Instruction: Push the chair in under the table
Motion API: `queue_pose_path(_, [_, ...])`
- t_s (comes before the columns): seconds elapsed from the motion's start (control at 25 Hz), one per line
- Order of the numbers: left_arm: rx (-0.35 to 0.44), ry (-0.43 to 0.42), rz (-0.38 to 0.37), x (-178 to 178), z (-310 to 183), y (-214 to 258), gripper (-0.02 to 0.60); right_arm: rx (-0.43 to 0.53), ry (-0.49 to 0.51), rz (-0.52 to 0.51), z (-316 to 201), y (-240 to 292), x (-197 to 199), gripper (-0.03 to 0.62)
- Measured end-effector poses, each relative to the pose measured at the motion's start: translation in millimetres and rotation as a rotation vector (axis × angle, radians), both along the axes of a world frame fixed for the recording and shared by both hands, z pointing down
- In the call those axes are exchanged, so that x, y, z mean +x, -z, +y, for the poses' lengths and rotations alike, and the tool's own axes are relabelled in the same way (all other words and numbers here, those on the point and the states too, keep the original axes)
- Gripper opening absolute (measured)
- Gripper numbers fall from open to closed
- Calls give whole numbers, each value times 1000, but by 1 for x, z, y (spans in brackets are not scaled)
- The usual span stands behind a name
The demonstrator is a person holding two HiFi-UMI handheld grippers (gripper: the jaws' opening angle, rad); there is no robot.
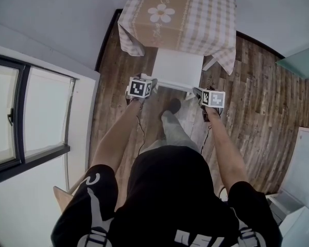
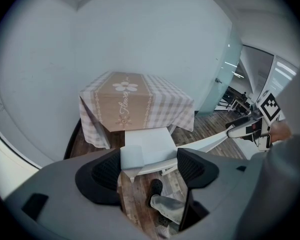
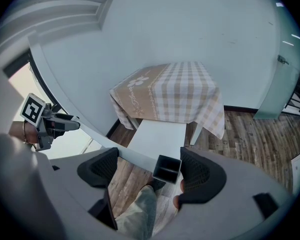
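Note:
The white chair (image 1: 177, 67) stands with the front of its seat under the table (image 1: 180, 14), which wears a beige checked cloth with a flower print. Its top back rail (image 1: 172, 85) faces me. My left gripper (image 1: 145, 79) is at the rail's left end, and in the left gripper view the white corner post (image 2: 132, 158) sits between the open jaws of the left gripper (image 2: 151, 168). My right gripper (image 1: 201, 92) is at the rail's right end. There the rail's hollow dark end (image 3: 167, 168) lies between the spread jaws of the right gripper (image 3: 149, 170), close to the right pad.
The person's leg and dark shoe (image 1: 171, 107) stand on the wood floor (image 1: 257, 102) just behind the chair. A window (image 1: 31, 117) and white wall run along the left. A glass door (image 2: 225, 79) and a white panel (image 1: 305, 174) lie to the right.

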State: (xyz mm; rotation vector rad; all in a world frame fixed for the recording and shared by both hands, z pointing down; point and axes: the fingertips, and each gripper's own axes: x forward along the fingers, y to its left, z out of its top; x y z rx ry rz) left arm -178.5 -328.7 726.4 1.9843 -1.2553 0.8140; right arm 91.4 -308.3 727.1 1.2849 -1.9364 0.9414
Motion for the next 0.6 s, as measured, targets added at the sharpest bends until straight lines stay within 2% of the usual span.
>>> queue_pose_path(0.6, [0,-22,-5,1,-62,0,350,-7,-26,-5,-55,0,-1,403])
